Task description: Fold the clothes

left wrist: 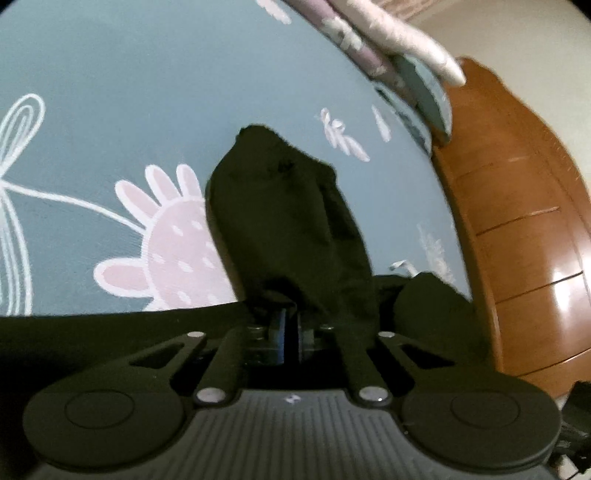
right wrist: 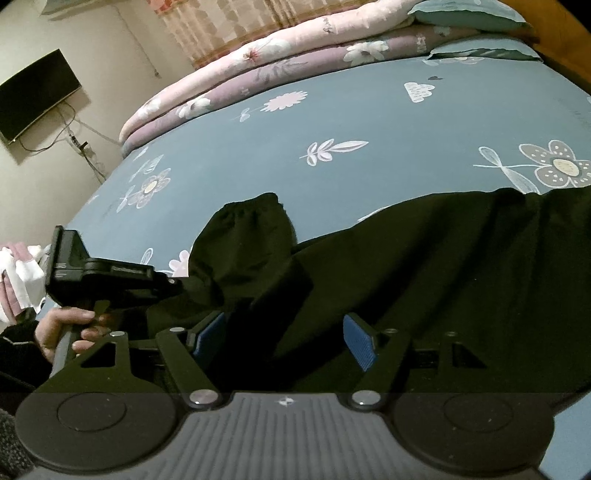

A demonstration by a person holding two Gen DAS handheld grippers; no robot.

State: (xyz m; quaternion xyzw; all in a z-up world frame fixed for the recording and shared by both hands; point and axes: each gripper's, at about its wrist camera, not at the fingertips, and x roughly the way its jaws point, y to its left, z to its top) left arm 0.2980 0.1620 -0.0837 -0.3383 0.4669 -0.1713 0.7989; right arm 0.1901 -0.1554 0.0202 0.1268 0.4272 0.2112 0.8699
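A black garment (left wrist: 288, 221) lies on the blue flowered bedsheet (left wrist: 147, 92). My left gripper (left wrist: 291, 317) is shut on a bunch of this cloth, and a sleeve-like part stands up and over its fingers. In the right wrist view the garment (right wrist: 424, 277) spreads across the near part of the bed, its elastic cuff (right wrist: 251, 210) raised at the left. My right gripper (right wrist: 284, 339) is open; its blue pads (right wrist: 360, 345) stand wide apart over a dark fold and do not press it. The left gripper (right wrist: 173, 286), held by a hand (right wrist: 66, 328), has its tips buried in the cloth.
Folded pink and purple quilts (right wrist: 295, 48) and blue pillows (right wrist: 469, 14) lie along the far side of the bed. A wooden bed frame (left wrist: 517, 221) borders the sheet. A dark screen (right wrist: 37, 96) hangs on the wall. White cloth (right wrist: 18, 273) shows at the left edge.
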